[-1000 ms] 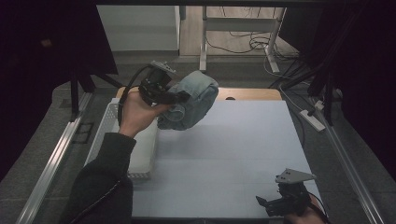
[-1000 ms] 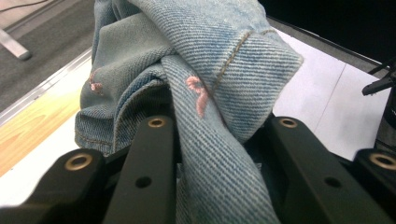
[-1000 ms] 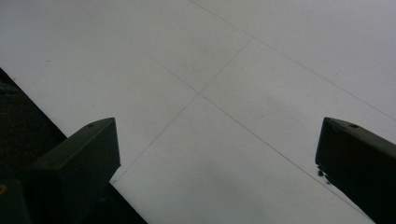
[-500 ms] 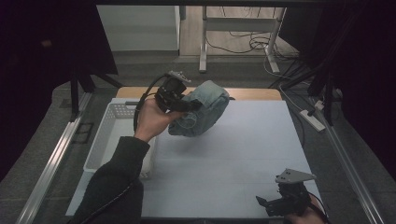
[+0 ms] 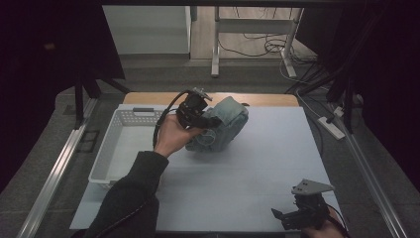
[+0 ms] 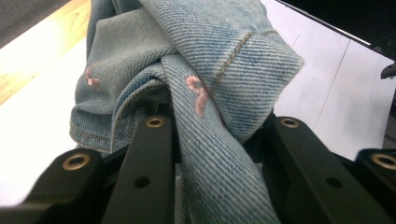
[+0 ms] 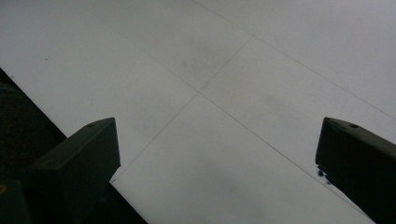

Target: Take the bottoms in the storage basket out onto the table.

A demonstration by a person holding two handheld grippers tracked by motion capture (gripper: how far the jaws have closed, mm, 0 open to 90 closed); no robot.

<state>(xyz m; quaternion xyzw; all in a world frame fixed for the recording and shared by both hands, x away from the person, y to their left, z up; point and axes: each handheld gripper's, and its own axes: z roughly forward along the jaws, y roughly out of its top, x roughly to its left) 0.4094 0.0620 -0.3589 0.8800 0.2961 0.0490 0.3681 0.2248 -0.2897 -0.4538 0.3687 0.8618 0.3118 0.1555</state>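
A bundle of faded blue denim [image 5: 220, 130], folded over on itself with pink stitched marks on the cloth, sits toward the far edge of the pale surface [image 5: 257, 173], left of centre and just beside a white slotted basket [image 5: 130, 130] that lies along the surface's left edge. The left gripper [image 5: 210, 122], held in the person's left hand [image 5: 171, 136], is pinched on a thick twisted fold of the denim, the cloth squeezed between its two black jaws in the left gripper view while the rest of the bundle appears to rest on the surface. The fabric looks soft and limp yet fairly weighty, likely to sag and unroll from any single hold; a hemmed or seamed fold, where layers stack, seems the surest place to grasp it, and a second hold on the bundle's opposite side would likely keep it from trailing. The right gripper [image 5: 292, 216] rests at the near right corner, well apart from the denim, its jaws spread wide over bare surface. Nothing lies between the two grippers; the basket's near wall is the closest obstacle.
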